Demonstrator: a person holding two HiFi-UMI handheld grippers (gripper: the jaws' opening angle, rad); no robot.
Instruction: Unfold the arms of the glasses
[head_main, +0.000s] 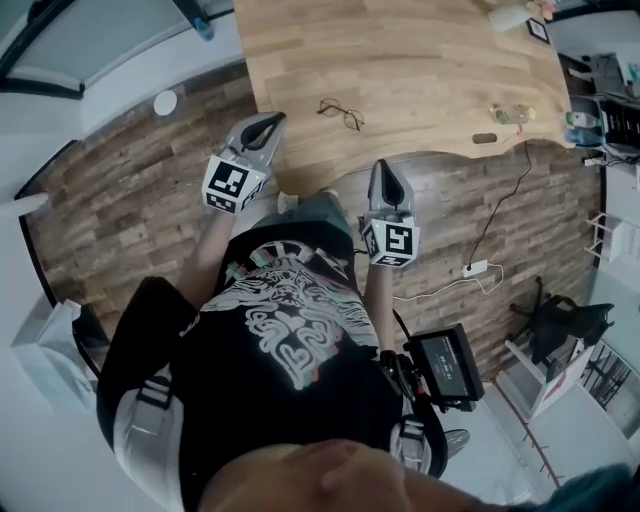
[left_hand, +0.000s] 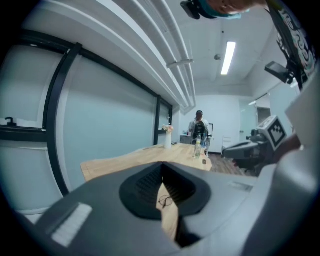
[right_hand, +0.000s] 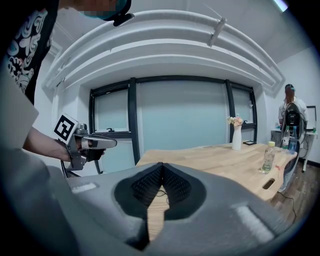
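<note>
Thin dark wire-framed glasses (head_main: 340, 113) lie on the wooden table (head_main: 420, 70), near its front edge. Both grippers are held before the table, short of the glasses and apart from them. My left gripper (head_main: 274, 119) is shut and empty, to the left of the glasses; its view shows the glasses (left_hand: 166, 201) through the gap below its closed jaws. My right gripper (head_main: 379, 164) is also shut and empty, at the table's front edge, with the glasses (right_hand: 161, 192) small beyond its jaws. Whether the arms are folded is too small to tell.
A clear bottle (head_main: 510, 113) and a dark slot (head_main: 485, 138) are at the table's right end. A white vase (right_hand: 236, 135) with flowers stands at the far end. A person (left_hand: 199, 127) stands at the room's back. A power strip (head_main: 475, 268) and cable lie on the floor.
</note>
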